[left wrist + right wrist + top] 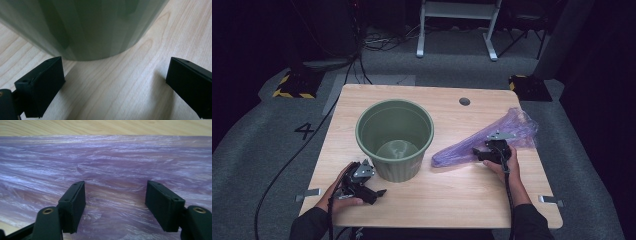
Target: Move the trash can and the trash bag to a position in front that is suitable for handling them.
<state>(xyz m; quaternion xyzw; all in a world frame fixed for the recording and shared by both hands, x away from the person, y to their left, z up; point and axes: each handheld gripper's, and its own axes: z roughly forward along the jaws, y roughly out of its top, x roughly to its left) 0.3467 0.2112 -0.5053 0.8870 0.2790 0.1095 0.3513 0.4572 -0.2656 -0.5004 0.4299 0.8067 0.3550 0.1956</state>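
your right gripper (115,206) has its jaws spread apart over the purple bin liner (107,162), nothing pinched yet; the film lies flat beneath and between the pads. bring the jaws down until one pad slips under a fold, or bunch a ridge of film between them before you close, since a flat sheet will likely slide out. your left gripper (113,85) also stands wide open, resting by the foot of the green bin (82,27) and holding nothing; keep it there to steady the bin.

the high view shows the liner (484,142) lying long and twisted on the table (437,200), to the right of the bin (395,137). the right gripper view shows wrinkles worth catching, though whether the pads touch the film is hard to say.
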